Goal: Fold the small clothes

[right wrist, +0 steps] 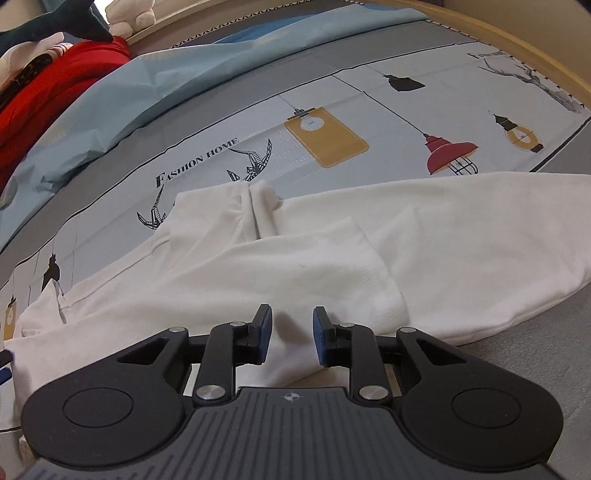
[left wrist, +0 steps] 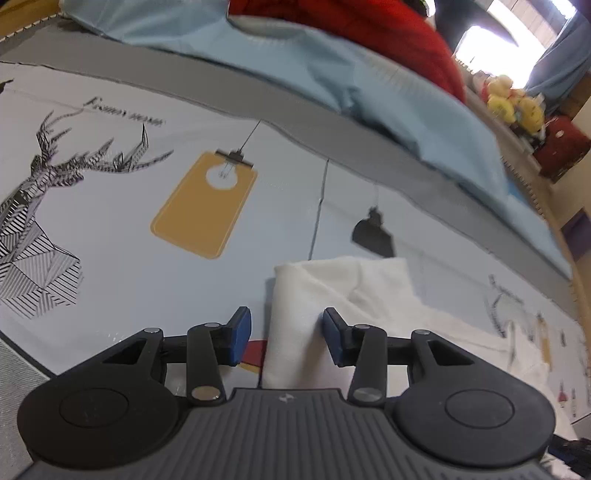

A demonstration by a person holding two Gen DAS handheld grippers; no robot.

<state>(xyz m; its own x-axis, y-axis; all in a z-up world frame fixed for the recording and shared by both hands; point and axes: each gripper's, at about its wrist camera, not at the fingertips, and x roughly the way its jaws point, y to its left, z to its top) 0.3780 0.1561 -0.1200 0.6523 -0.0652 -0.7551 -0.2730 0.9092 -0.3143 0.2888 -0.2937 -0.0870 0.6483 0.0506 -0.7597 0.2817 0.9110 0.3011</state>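
Observation:
A white garment (right wrist: 332, 258) lies spread on the printed bed sheet (right wrist: 258, 122), with one part folded over its middle and a sleeve reaching right. My right gripper (right wrist: 291, 332) hovers low over its near edge. The jaws stand a little apart with a soft ridge of white cloth between the blue pads (right wrist: 264, 332), which do not press on it. In the left wrist view one end of the white garment (left wrist: 332, 295) runs up between the fingers. My left gripper (left wrist: 286, 332) is open around that edge, with its left pad (left wrist: 240, 332) clear of the cloth.
A light blue quilt (left wrist: 332, 81) and a red blanket (left wrist: 369, 29) are bunched along the far side of the bed. Soft toys (left wrist: 513, 103) sit past the blanket. A wooden bed frame (right wrist: 498, 40) rims the far right. The grey mattress border (right wrist: 517, 369) lies near.

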